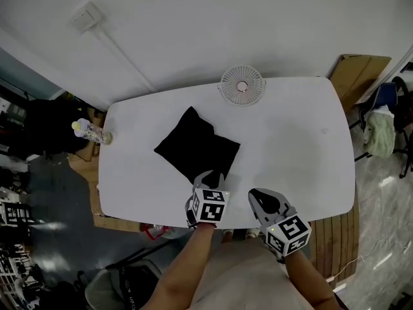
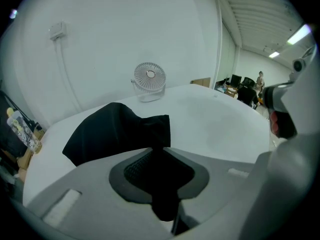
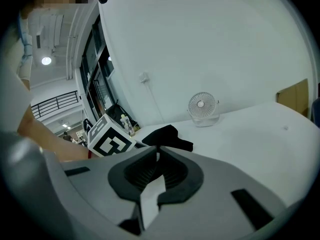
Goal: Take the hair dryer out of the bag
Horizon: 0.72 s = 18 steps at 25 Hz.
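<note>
A black cloth bag (image 1: 197, 146) lies closed and lumpy on the white table (image 1: 290, 141), left of centre. No hair dryer shows anywhere. My left gripper (image 1: 208, 176) sits at the bag's near corner. In the left gripper view the bag (image 2: 115, 131) runs down between the pads, and the left gripper (image 2: 159, 151) is shut on that black fabric. My right gripper (image 1: 257, 196) hovers over the table's near edge, right of the bag and apart from it. In the right gripper view the right gripper (image 3: 156, 151) is shut with nothing in it, and the bag (image 3: 167, 135) lies ahead.
A small white desk fan (image 1: 242, 86) stands at the table's far edge, behind the bag. A bottle (image 1: 92, 132) lies at the far left corner. Chairs and clutter stand on the floor to the right and left of the table.
</note>
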### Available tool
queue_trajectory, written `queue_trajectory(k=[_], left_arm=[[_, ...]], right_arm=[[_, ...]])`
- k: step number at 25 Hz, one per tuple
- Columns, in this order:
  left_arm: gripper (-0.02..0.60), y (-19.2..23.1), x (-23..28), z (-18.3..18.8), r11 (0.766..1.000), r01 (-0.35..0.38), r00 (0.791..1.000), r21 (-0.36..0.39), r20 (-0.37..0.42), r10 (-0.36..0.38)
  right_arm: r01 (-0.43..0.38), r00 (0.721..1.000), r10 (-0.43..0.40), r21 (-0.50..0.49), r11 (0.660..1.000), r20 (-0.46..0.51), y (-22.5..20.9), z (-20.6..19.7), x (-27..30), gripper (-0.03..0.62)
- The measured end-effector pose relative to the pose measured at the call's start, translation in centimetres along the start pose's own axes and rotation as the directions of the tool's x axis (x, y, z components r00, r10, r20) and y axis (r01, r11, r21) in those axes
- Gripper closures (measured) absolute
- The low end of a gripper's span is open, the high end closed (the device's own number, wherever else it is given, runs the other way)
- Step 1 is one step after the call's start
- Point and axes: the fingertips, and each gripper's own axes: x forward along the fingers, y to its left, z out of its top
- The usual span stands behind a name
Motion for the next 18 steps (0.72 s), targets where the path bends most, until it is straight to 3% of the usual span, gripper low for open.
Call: queue_trajectory(k=[7, 14, 18], left_arm=[[0.517, 0.2, -0.5, -0.1, 0.999, 0.043, 0.999, -0.030, 0.000, -0.043], [0.517, 0.4, -1.3, 0.3, 0.999, 0.036, 0.999, -0.026, 0.036, -0.035], [0.560, 1.1, -2.2, 1.3, 0.999, 0.031, 0.998, -0.032, 0.062, -0.029]], right_arm=[[0.001, 1.000, -0.001, 0.011, 1.000, -0.008, 0.0, -0.4, 0.5, 0.576], [0.000, 1.000, 0.000, 0.013, 1.000, -0.015, 0.2, -0.5, 1.2, 0.576], [0.001, 1.000, 0.000, 0.017, 1.000, -0.016, 0.4, -0.5, 1.4, 0.576]])
